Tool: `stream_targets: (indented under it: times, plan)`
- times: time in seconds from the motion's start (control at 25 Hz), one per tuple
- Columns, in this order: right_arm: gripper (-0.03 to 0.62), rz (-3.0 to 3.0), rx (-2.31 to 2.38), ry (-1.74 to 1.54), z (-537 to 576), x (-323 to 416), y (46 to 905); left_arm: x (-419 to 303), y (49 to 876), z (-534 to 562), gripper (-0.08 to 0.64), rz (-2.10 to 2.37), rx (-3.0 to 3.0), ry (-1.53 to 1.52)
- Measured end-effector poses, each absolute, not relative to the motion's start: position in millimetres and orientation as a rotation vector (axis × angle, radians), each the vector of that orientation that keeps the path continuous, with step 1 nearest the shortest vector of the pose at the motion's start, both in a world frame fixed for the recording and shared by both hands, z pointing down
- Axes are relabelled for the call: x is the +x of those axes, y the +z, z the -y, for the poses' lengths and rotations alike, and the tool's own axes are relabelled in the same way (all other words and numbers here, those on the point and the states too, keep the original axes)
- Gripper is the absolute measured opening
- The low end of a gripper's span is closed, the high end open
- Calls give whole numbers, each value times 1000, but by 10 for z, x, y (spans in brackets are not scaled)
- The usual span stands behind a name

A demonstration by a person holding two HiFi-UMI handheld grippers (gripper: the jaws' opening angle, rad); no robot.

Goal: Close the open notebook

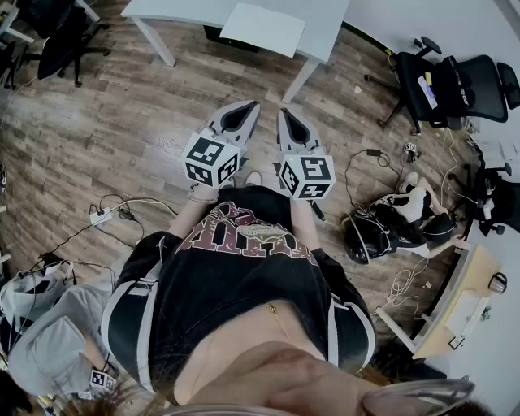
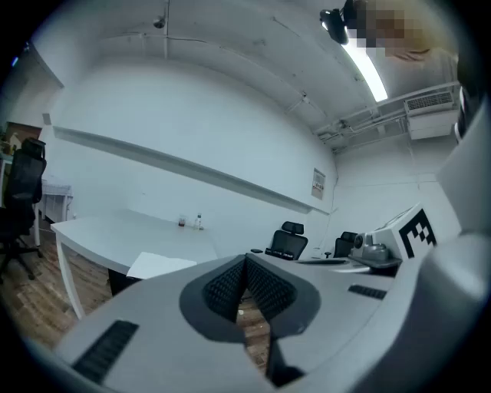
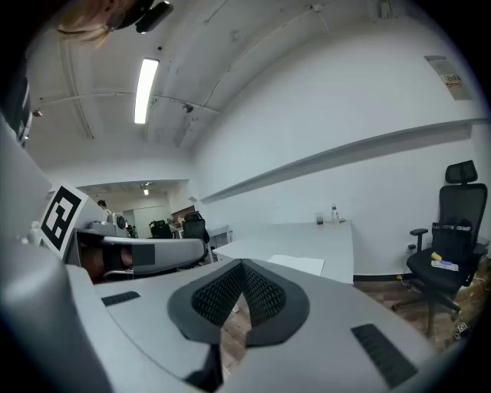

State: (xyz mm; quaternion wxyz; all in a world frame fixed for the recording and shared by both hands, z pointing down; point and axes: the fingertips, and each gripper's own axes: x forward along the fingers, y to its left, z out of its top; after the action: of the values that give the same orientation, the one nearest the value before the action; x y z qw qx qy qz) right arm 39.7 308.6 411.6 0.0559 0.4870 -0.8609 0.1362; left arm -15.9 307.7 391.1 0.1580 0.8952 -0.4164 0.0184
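Notebook well beyond both jaws

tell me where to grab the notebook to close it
Probably its near edge, from the person's side: the notebook lies flat and open at the table's near edge, so only a thin page edge offers a pinch. Its spine isn't visible.

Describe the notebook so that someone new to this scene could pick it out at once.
Start at the long pale table at the top of the head view. At its near edge lies the notebook, a flat white rectangle. It is whiter than the tabletop; the only other things there, two small containers, stand far back by the wall.
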Motion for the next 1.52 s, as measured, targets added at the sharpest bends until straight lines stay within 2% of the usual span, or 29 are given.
stream_targets:
  times: [1.52]
  plan:
    - [18,2631,1356,409,-2732,430,4198,-70,4056,-2757,46,1223,2486,92]
